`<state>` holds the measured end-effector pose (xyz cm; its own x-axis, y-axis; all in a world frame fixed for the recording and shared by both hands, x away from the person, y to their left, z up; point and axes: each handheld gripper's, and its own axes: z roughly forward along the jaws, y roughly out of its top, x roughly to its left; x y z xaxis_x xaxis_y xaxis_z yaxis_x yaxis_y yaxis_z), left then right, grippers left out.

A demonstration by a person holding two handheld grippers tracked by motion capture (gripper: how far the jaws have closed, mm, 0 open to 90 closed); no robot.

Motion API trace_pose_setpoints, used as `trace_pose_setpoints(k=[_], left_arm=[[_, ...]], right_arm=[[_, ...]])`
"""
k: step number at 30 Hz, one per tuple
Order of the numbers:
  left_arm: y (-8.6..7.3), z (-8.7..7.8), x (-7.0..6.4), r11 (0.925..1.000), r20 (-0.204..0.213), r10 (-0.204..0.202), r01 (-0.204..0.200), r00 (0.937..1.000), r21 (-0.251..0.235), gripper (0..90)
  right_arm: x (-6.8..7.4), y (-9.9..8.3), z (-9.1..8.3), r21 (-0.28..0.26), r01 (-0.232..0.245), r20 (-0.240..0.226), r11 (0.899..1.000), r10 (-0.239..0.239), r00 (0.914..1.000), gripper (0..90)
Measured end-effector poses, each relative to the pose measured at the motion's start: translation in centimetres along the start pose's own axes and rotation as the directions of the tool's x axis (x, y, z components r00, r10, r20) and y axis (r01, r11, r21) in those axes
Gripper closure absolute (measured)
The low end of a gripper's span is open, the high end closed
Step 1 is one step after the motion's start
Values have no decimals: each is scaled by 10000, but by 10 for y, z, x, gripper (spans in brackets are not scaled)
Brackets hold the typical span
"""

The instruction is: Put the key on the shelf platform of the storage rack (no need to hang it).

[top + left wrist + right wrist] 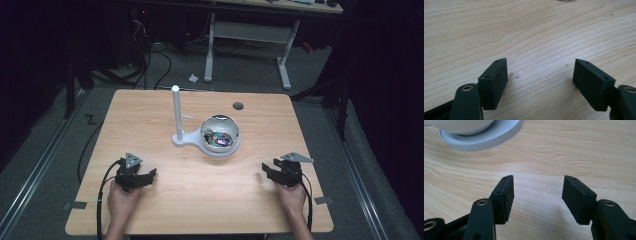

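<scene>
A white bowl (220, 135) holding several small colourful items sits on a white stand (186, 139) with an upright white post (176, 111), near the middle of the wooden table (200, 190). My left gripper (148, 175) rests near the front left, held by a hand, open with nothing between its jaws (540, 72). My right gripper (266, 170) sits at the front right, also open and empty (537, 188). The stand's round base (484, 137) and the bowl's underside (461, 126) show ahead of the right gripper's jaws.
A dark round hole (238, 106) is in the table's far right part. Grey tape tabs (75, 205) mark the front corners. Beyond the table stand a white desk frame (247, 35) and cables on a grey floor.
</scene>
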<state>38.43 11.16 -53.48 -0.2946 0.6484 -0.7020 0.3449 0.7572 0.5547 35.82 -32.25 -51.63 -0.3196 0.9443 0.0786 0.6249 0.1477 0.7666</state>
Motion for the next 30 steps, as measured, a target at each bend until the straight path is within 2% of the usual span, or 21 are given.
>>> trace_pose_setpoints(k=[15, 30], left_arm=[[0, 0, 0, 10000, 3, 2, -2, 10000, 2, 283], [0, 0, 0, 10000, 37, 54, -54, 10000, 6, 283]], right_arm=[[5, -5, 14, 431, 453, 509, 9980, -475, 9976, 425], [8, -4, 18, 623, 675, 679, 9958, -717, 9951, 400]])
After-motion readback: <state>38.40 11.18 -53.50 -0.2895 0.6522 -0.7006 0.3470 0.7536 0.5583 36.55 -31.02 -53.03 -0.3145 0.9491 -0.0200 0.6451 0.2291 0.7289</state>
